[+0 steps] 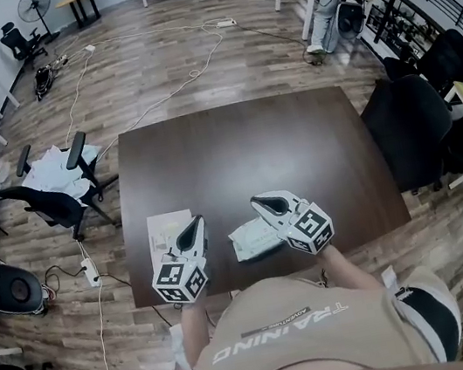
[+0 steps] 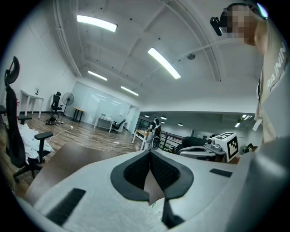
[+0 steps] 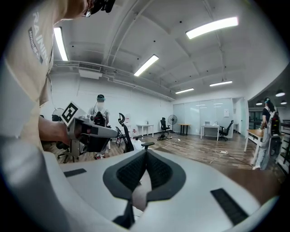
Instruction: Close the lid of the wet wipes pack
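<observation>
Wet wipes pack lies near the front edge of the dark bench, partly under our right hand-held gripper, whose jaws are pressed together on nothing. Our left hand-held gripper, likewise closed and empty, hovers over a flat white item further left. We cannot tell whether the lid is down, so we judge the closing not yet confirmed. Around the bench are a wood floor, trailing cables and office chairs.

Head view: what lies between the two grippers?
In the head view, a white pack by the right gripper; bare table separates it from the left gripper.
</observation>
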Motion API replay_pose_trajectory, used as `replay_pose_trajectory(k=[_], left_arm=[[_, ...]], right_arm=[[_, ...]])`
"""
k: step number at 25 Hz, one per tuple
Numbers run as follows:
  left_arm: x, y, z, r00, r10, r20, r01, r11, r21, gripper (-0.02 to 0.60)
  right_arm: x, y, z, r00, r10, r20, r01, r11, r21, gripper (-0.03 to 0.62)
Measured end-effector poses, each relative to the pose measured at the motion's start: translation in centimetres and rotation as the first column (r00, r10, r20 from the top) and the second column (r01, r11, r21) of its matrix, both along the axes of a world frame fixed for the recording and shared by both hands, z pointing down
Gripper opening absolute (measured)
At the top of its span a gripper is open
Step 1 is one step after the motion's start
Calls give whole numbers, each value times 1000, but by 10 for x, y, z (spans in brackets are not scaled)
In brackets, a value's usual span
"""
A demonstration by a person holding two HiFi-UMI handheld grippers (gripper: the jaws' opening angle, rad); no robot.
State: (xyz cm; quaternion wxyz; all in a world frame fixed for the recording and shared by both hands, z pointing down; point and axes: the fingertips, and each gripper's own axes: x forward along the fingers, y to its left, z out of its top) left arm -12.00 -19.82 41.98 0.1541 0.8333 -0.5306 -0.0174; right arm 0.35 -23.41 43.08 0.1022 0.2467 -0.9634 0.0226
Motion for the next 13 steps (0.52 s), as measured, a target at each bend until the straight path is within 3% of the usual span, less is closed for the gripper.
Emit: replay_pose_trajectory(k=[13], left_arm=[[5, -3, -4, 1000, 12, 8, -13, 1000, 6, 5]], right_arm=[[6, -4, -2, 1000, 14, 22, -14, 1000, -16, 14]])
